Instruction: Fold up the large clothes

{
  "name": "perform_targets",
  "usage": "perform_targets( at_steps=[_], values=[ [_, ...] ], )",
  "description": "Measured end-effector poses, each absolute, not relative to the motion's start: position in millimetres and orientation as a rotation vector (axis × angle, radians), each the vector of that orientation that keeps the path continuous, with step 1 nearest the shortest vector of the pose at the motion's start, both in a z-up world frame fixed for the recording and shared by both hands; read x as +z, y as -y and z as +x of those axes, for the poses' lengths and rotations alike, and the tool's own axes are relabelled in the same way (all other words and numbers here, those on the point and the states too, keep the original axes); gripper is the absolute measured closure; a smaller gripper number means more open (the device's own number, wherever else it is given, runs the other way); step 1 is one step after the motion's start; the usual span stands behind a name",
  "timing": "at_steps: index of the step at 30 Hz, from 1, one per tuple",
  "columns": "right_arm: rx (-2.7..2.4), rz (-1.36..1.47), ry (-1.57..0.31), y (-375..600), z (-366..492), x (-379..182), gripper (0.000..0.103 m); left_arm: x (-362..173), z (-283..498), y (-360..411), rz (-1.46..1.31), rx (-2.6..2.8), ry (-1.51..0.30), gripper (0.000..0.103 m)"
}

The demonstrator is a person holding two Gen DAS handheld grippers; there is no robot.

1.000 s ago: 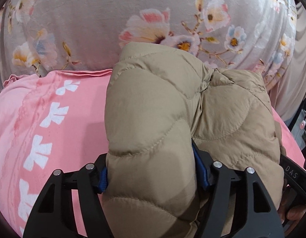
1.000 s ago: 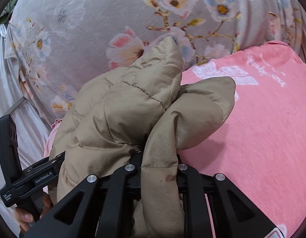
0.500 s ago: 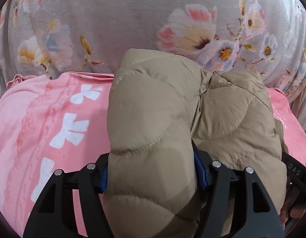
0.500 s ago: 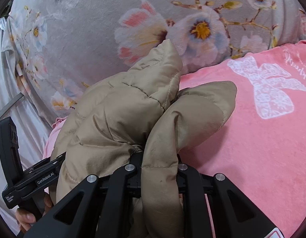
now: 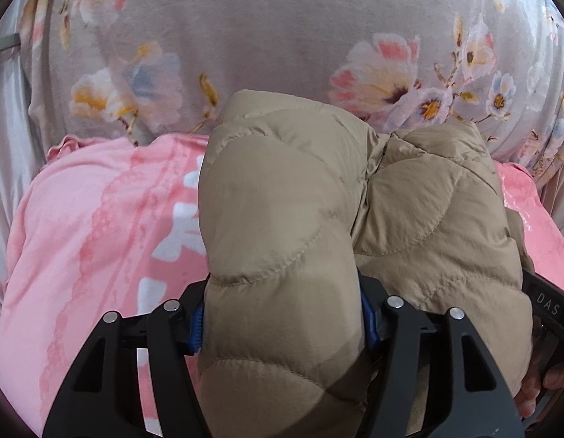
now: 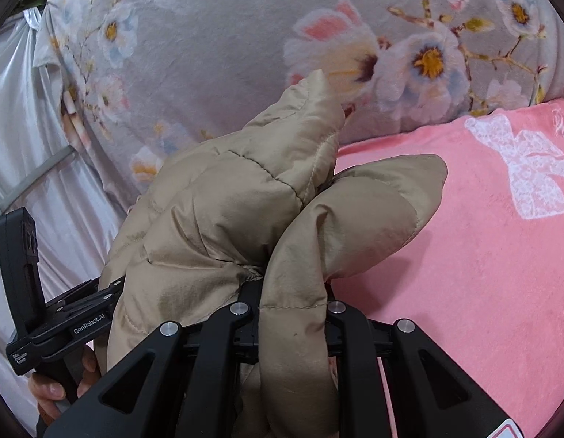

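Observation:
A tan quilted puffer jacket (image 5: 282, 200) is bunched up above the pink blanket (image 5: 99, 237). My left gripper (image 5: 282, 325) grips a thick padded fold of it, blue pads (image 5: 196, 325) pressing in on both sides, the jaws closing tighter. In the right wrist view the same jacket (image 6: 227, 219) bulges out ahead of my right gripper (image 6: 293, 299), which is shut narrow on a thinner fold. The jacket hides both sets of fingertips. The left gripper's body (image 6: 44, 310) and the hand holding it (image 6: 48, 390) show at the lower left there.
A grey floral quilt (image 5: 263, 36) lies heaped behind the pink blanket (image 6: 464, 255), which carries white bow prints. Shiny silver fabric (image 6: 26, 127) hangs at the far left. The other gripper's handle (image 5: 548, 310) sits at the right edge.
Both grippers have carried the jacket leftward over the bed; the floral quilt and pink blanket slide rightward in both views. Both grips have held on the jacket.

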State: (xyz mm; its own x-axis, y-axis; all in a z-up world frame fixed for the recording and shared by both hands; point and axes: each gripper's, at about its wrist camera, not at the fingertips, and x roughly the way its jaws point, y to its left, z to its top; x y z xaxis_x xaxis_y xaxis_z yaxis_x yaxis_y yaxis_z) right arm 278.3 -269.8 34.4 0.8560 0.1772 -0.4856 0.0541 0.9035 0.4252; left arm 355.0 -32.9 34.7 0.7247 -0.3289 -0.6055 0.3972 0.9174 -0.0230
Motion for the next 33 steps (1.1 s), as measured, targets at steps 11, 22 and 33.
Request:
perform_targets(
  at_steps=[11, 22, 33],
  values=[
    [-0.008, 0.477, -0.77, 270.1, 308.9, -42.2, 0.055, -24.0, 366.5, -18.0, 0.057, -0.252, -0.623, 0.011],
    [-0.055, 0.279, -0.671, 255.5, 220.0, 27.6, 0.097, 16.1, 269.9, -35.9, 0.06, -0.203, -0.712, 0.011],
    [0.024, 0.187, -0.715, 193.5, 283.8, 38.4, 0.099, -65.5, 260.6, -52.1, 0.073, -0.089, -0.897, 0.016]
  ],
)
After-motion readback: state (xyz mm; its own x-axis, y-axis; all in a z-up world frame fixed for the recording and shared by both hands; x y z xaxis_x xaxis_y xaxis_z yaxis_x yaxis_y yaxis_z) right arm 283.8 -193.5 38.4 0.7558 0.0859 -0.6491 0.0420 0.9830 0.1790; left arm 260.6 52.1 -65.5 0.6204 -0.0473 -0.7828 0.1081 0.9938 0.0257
